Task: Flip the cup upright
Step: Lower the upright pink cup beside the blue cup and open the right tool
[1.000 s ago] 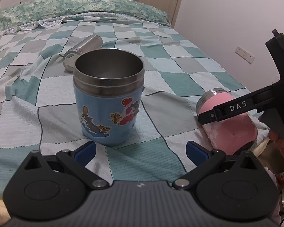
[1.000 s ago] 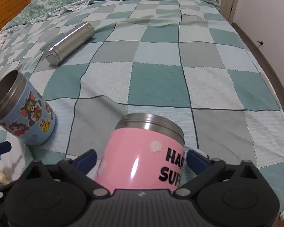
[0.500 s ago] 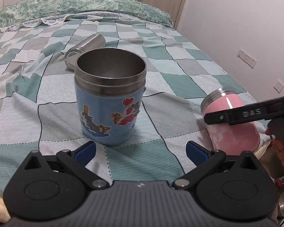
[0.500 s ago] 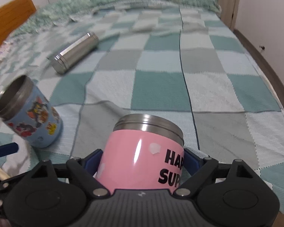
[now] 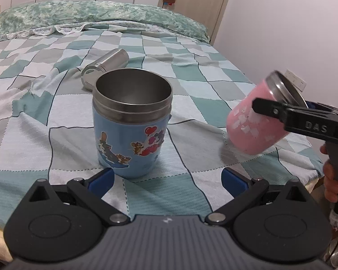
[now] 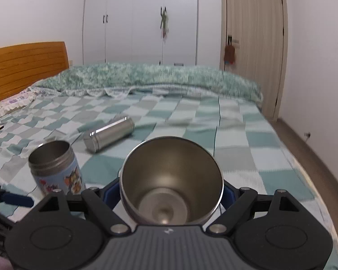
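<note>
My right gripper (image 6: 171, 191) is shut on the pink steel cup (image 5: 256, 123) and holds it off the bed, tilted, mouth up and to the right. In the right wrist view I look into the cup's open mouth (image 6: 171, 180) between the blue pads. The blue cartoon cup (image 5: 131, 123) stands upright on the checked bedspread; it also shows in the right wrist view (image 6: 56, 168). My left gripper (image 5: 167, 180) is open and empty just in front of the blue cup, not touching it.
A steel flask (image 5: 104, 68) lies on its side behind the blue cup; it also shows in the right wrist view (image 6: 109, 133). The bed's right edge (image 5: 315, 168) is close to the pink cup. A wooden headboard (image 6: 27, 67) and pillows stand at the far end.
My right gripper has closed on the pink cup, lifted it off the bedspread and tipped it so its mouth turns upward. The left gripper and the blue cup have stayed put.
</note>
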Tool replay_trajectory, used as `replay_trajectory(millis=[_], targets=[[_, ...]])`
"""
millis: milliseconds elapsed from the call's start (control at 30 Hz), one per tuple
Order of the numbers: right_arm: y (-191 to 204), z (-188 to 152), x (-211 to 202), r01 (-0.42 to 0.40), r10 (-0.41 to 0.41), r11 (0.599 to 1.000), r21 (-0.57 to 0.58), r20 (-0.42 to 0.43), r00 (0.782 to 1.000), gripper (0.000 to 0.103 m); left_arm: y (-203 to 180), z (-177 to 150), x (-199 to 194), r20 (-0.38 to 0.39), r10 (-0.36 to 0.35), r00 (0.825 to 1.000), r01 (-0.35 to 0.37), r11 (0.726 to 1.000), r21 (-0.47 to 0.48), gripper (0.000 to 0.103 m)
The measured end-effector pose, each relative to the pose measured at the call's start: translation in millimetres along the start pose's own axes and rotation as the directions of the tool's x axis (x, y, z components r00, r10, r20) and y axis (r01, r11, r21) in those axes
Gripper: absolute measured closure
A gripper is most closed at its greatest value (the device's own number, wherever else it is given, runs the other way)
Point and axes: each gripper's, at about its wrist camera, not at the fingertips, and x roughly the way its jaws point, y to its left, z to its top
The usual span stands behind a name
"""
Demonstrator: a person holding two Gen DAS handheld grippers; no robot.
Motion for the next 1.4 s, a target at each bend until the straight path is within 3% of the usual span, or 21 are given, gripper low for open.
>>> replay_trajectory(millis=[333,467,533,833,900,1000,1233,1400], targets=[[25.7,-7.7,25.2,0.022,-0.017,0.997,-0.069,0.080,0.997,0.018,1.4,-1.7,1.6,0.009,0.018,1.000,-0.018,1.000,-0.011,0.000],[33.5,-27.0,42.1,0.025,-0.021,0.995,-0.099,0.043,0.999,0.018,4.2,-2.7,2.7,0.007,0.022,1.000,-0.021,1.000,-0.020,0.000],[38.2,-36.5,40.7,0.033,-0.020,0.990,-0.134,0.097,0.995,0.018,4.8,-2.9,2.2,0.007,0.021,1.000,-0.021,1.000,-0.022,0.000],[30.6,-37.4,34.2,0.015,-0.005,0.994,-0.106,0.098,0.995,0.017,1.0,-3.4,-6.8,0.037,0.015,0.999,-0.015,1.000,-0.014,0.000],[27.5,-36.2,26.0,-0.001,0.011,0.996,-0.090,0.119,0.993,0.003,0.3,-3.8,-11.0,0.049,0.011,0.999,-0.010,1.000,-0.013,0.000],[22.4,-38.8,1.6,-0.014,0.029,0.997,-0.079,0.187,0.982,0.000,-2.6,-6.5,-20.8,0.073,0.001,0.997,0.000,1.000,-0.020,0.000],[7.4,-54.7,-68.1,-0.019,0.038,0.997,-0.068,0.294,0.955,0.000,-18.3,-22.3,-59.6,0.225,-0.008,0.974,0.006,1.000,0.012,0.000],[-2.9,-81.0,-102.0,-0.012,0.025,0.999,-0.045,0.302,0.953,0.000,-36.8,-54.9,-76.4,0.354,0.031,0.935,-0.053,0.997,0.055,0.000]])
